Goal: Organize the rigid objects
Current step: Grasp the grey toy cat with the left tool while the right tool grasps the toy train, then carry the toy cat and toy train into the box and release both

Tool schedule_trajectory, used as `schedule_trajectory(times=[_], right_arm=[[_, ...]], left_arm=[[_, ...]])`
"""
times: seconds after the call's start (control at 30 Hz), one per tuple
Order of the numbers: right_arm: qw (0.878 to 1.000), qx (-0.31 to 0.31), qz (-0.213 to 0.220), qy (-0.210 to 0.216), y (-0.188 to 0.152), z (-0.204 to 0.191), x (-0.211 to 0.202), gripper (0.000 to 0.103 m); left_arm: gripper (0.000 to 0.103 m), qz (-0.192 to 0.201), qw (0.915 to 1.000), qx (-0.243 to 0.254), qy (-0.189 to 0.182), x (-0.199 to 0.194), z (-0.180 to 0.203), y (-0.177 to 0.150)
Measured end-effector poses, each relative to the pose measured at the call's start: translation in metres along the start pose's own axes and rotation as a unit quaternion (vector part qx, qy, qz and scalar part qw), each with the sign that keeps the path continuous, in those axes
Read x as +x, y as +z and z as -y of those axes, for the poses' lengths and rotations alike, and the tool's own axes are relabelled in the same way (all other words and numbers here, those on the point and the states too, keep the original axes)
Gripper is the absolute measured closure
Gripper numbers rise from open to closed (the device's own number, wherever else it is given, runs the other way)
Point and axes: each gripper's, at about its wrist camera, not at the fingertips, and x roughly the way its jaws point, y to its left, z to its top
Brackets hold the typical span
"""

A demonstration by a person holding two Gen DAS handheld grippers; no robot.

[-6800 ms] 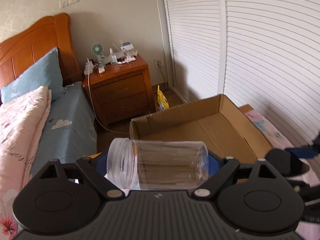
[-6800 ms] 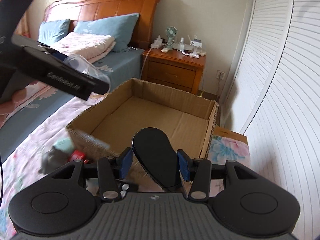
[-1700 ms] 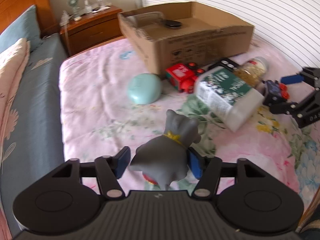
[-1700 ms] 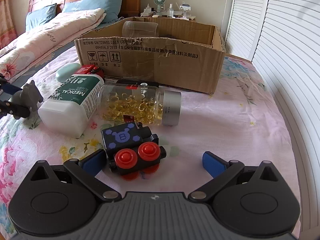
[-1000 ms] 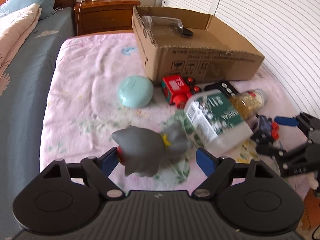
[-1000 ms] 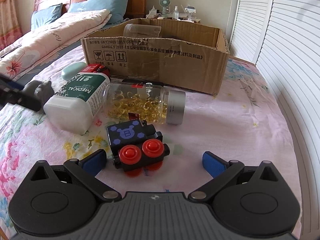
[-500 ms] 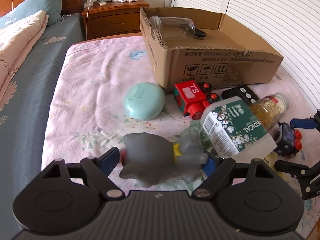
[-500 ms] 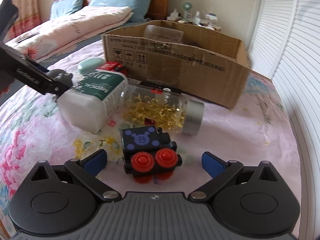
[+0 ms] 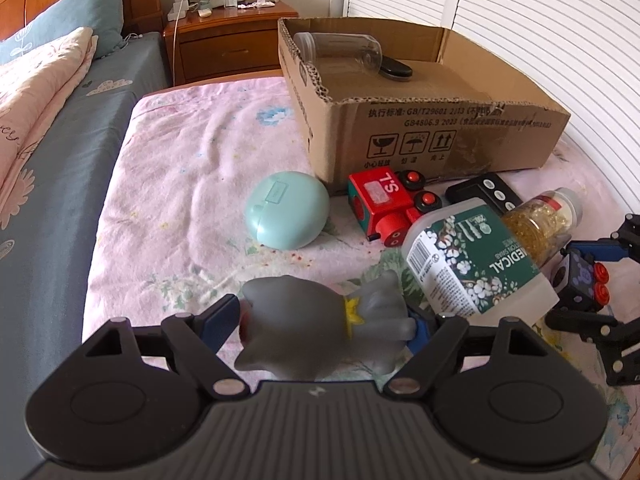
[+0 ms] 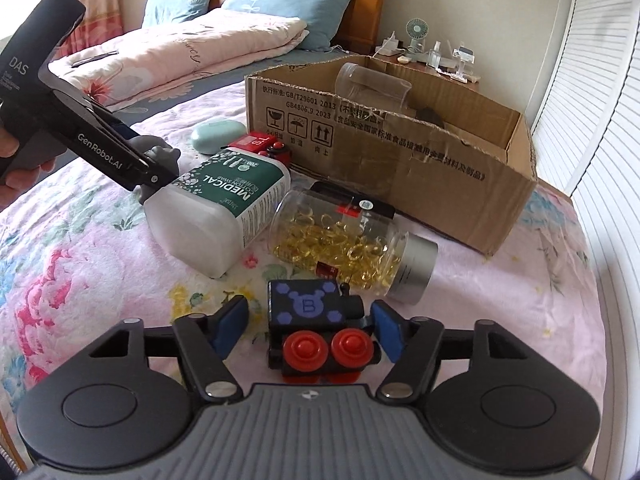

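Observation:
My left gripper (image 9: pixel 324 318) is shut on a grey toy figure (image 9: pixel 320 324) lying sideways between the pads, just above the pink bedspread. My right gripper (image 10: pixel 310 322) is partly closed around a black toy train with red wheels (image 10: pixel 320 332); the right pad touches it, the left pad stands a little off. The open cardboard box (image 9: pixel 452 136) holds a clear jar (image 9: pixel 340 50) and a black oval object (image 9: pixel 394 68). A white "Medical" bottle (image 10: pixel 220 208), a jar of yellow capsules (image 10: pixel 348 248), a red toy train (image 9: pixel 388 204) and a mint case (image 9: pixel 286 210) lie in front of the box.
A black remote-like device (image 9: pixel 486 194) lies by the box. A wooden nightstand (image 9: pixel 228 36) with a fan stands beyond the bed. Louvered white doors (image 9: pixel 540 20) run along the right. Pillows and a folded quilt (image 10: pixel 180 56) lie at the head of the bed.
My left gripper has closed on the grey figure, which turned onto its side. My right gripper's pads have narrowed in around the black train.

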Motion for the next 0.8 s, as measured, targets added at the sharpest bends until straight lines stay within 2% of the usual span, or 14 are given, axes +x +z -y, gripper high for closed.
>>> schedule_trajectory(times=[0.17,0.2,0.5,0.8], right_arm=[[1.0,-0.006,-0.004,-0.002,0.002,-0.001,0.001,0.043],[1.0,-0.005,-0.005,-0.004,0.003,-0.001,0.001,0.043],[1.0,0.003,-0.014,-0.018,0.001,0.001,-0.008,0.044],[1.0,-0.006,-0.012,-0.023,0.001,0.004,-0.028,0.047]], left_arm=[[0.023,0.001,0.9999,0.012,0.005,0.0,0.002,0.002],[0.026,0.002,0.9999,0.017,0.003,-0.001,0.003,0.002],[0.028,-0.007,0.9994,0.034,-0.003,-0.007,0.006,0.001],[0.028,-0.003,0.9989,0.044,-0.012,-0.034,0.007,0.002]])
